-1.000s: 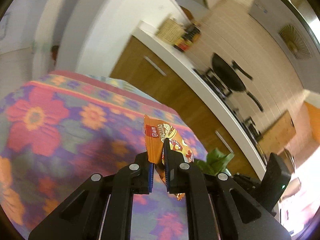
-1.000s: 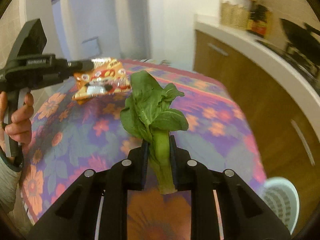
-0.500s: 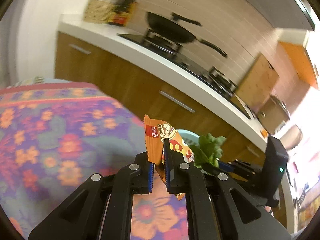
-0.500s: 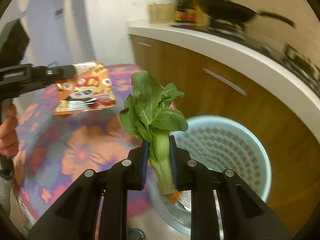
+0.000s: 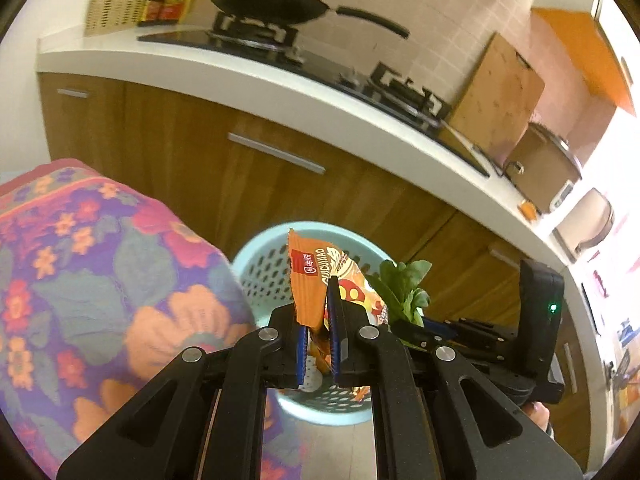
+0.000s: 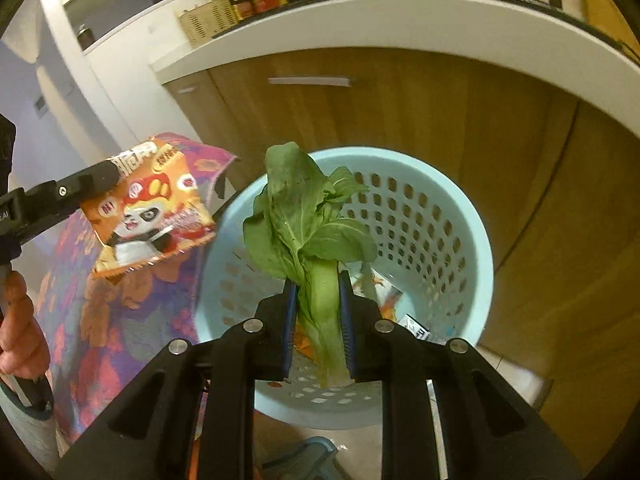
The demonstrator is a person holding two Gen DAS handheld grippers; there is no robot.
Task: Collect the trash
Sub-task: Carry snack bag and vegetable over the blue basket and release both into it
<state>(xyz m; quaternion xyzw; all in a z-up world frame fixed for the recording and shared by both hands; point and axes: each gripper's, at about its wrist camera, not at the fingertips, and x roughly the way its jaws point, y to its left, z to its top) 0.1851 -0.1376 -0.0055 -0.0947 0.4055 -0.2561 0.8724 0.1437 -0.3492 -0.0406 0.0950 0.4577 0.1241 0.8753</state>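
My left gripper (image 5: pixel 318 316) is shut on an orange snack packet (image 5: pixel 316 276) with a panda print, seen also in the right wrist view (image 6: pixel 148 208). It hangs over the near rim of a pale blue perforated trash basket (image 5: pixel 260 264). My right gripper (image 6: pixel 318 300) is shut on a green bok choy (image 6: pixel 308 224), held upright above the basket's opening (image 6: pixel 440 220). The bok choy also shows in the left wrist view (image 5: pixel 404 284) to the right of the packet. Some wrappers (image 6: pixel 384 296) lie in the basket's bottom.
A table with a floral cloth (image 5: pixel 92 280) stands left of the basket. Brown cabinet doors (image 5: pixel 280 184) under a white counter (image 5: pixel 280 84) stand behind it. A wok (image 5: pixel 272 0) sits on the stove. A blue object (image 6: pixel 316 456) lies on the floor near the basket.
Both grippers have swung from over the table to over the basket, each still holding its item. The basket now fills the middle of both views.
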